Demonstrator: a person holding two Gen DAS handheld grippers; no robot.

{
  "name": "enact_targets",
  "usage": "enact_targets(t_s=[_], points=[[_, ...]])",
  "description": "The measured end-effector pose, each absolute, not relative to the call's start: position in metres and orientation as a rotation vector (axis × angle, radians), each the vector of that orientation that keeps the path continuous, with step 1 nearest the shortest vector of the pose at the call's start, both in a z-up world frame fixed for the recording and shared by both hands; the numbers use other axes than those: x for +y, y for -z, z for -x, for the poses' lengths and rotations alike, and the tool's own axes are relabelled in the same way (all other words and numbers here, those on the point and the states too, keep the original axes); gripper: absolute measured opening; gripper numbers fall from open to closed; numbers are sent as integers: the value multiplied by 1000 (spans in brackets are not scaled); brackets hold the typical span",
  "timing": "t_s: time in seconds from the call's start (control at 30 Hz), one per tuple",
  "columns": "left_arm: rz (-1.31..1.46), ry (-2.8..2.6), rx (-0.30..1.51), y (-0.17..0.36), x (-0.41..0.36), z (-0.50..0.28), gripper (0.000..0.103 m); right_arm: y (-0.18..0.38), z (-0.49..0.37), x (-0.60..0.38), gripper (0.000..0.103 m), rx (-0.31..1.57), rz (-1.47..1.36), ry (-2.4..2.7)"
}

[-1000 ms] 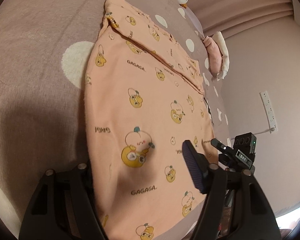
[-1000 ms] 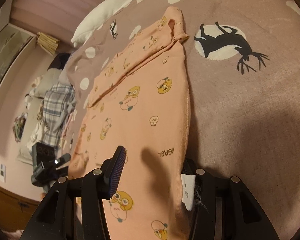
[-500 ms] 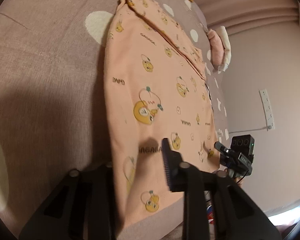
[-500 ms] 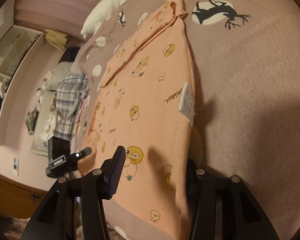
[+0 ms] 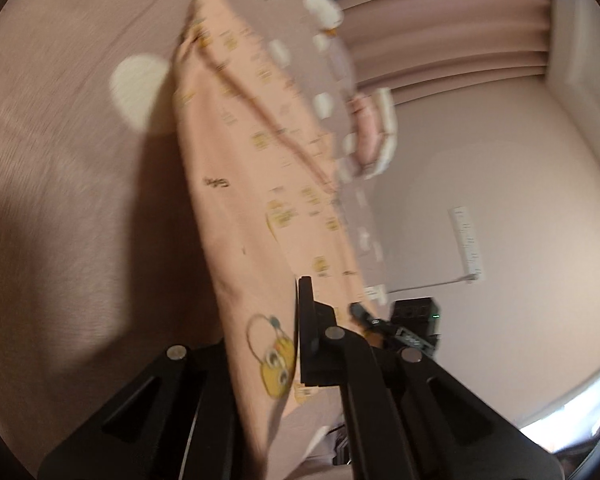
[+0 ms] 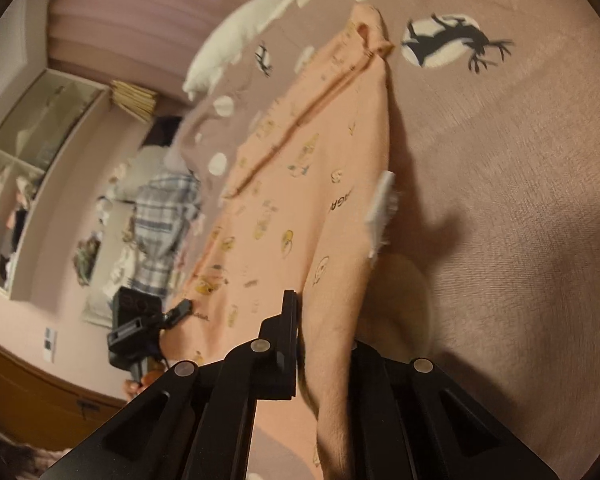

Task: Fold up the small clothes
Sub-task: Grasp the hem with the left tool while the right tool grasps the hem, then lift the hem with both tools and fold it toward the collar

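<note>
A peach garment (image 5: 256, 184) printed with yellow ducks lies lengthwise on the mauve bedspread (image 5: 60, 208). Its near hem is lifted off the bed. My left gripper (image 5: 278, 344) is shut on the hem's left corner; one finger (image 5: 306, 320) shows and the other is hidden behind the cloth. In the right wrist view the same garment (image 6: 300, 208) runs away from me, with a white label (image 6: 380, 208) sticking out at its right edge. My right gripper (image 6: 324, 344) is shut on the hem's right corner, the cloth draping over its right finger. Each view shows the other gripper (image 6: 136, 328) beside the hem.
The bedspread (image 6: 520, 200) carries white dots and a deer print (image 6: 448, 40). A white pillow (image 6: 244, 32) lies at the far end. Plaid clothes (image 6: 164, 216) and shelves (image 6: 32, 152) stand off the bed's left side. A wall with a socket strip (image 5: 468, 240) is to the right.
Both grippers closed on the near hem, which had lain flat between open jaws. The hem has come up off the bed and the left view has swung and blurred.
</note>
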State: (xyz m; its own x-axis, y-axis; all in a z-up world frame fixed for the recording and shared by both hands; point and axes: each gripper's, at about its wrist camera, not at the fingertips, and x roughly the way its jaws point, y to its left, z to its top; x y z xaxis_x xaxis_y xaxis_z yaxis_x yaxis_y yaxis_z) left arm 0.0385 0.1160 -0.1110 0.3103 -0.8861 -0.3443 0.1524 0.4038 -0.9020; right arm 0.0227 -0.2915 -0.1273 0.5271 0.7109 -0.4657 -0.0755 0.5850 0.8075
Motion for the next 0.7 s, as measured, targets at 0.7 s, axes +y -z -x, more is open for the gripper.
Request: enact_targets(t_s=[0.7], points=[[802,1024,764,39,121,15,0,76,-6,-279,4,782,-748,-635]])
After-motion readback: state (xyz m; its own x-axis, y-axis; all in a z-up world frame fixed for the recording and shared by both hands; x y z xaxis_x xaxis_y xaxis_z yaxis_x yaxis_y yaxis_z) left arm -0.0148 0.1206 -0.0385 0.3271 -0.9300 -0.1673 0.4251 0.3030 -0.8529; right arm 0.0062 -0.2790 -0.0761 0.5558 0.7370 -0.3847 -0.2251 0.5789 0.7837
